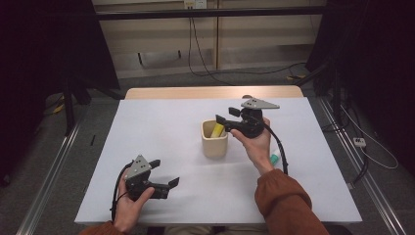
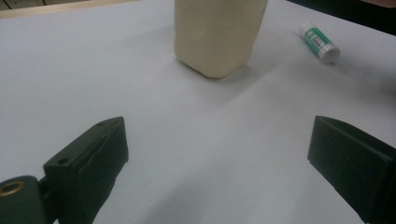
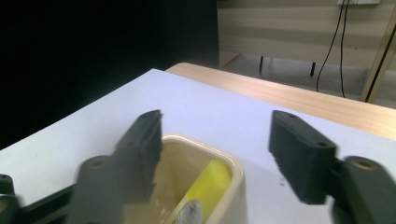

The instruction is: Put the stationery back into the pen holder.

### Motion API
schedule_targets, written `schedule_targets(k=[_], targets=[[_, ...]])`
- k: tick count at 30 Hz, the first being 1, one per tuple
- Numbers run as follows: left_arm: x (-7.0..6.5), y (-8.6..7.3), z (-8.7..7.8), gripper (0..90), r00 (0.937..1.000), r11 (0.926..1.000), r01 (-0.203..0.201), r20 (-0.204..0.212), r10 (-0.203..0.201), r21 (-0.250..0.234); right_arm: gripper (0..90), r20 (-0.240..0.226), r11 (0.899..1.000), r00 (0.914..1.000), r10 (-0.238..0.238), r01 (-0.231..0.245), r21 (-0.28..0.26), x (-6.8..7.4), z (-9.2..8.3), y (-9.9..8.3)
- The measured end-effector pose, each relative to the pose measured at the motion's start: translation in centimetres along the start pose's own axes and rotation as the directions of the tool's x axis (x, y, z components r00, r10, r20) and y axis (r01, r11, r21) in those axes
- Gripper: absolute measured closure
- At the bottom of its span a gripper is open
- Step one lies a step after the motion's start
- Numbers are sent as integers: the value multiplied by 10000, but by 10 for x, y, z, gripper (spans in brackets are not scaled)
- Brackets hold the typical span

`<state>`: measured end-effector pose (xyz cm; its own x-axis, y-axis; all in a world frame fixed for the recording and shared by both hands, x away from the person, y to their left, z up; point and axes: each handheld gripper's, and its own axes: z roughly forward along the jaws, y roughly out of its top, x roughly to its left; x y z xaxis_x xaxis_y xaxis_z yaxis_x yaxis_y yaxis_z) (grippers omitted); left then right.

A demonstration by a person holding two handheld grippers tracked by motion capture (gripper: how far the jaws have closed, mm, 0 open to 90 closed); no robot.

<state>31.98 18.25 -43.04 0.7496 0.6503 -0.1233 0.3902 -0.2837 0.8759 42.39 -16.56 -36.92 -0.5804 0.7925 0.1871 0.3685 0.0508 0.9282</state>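
My right gripper hovers over the cup, jaws standing well apart and nothing between the pads. No grip there. In the right gripper view the two black jaws frame the cup's rim from above, and the yellow tube sits inside, clear of both pads.

My left gripper rests low near the front edge of the table, jaws wide too, empty, bare white top between them in the left gripper view. The cup stands upright ahead of it, well apart.

Surface: a white tabletop with a wooden strip along the far edge. Beyond that, grey floor, pale wall panels, black cables trailing down, dark curtains on both sides.

The yellow tube leans in the cup, long axis tilted, upper end against the rim on the side toward my right gripper, lower end down in the cup. A second tube, green and white, lies flat on the table just to the right of the cup, near my right forearm; its long axis runs slantwise across the left gripper view.
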Motion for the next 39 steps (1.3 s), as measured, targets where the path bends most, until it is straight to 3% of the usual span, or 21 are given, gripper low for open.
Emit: schedule_targets(k=[5,9,17,24,30,39], targets=[[0,0,0,49,10000,10000,-37,-18,37,14,210,121,9997,9997,203,-205,141,-3,-7,-1],[0,0,0,49,10000,10000,5,-2,-5,0,168,228,9996,9995,213,-217,159,-5,-15,0],[-1,0,0,49,10000,10000,-6,-23,6,-7,148,453,9991,9987,216,-232,343,-12,-40,-2],[-1,0,1,49,10000,10000,26,-36,-26,19,140,782,9959,9967,220,-287,852,-19,-54,-14],[-1,0,1,49,10000,10000,8,-22,-8,28,137,1367,9891,9903,266,-458,1398,-24,-63,-23],[-1,0,1,49,10000,10000,-17,-15,17,20,138,1967,9833,9799,329,-670,1691,-35,-79,-30]])
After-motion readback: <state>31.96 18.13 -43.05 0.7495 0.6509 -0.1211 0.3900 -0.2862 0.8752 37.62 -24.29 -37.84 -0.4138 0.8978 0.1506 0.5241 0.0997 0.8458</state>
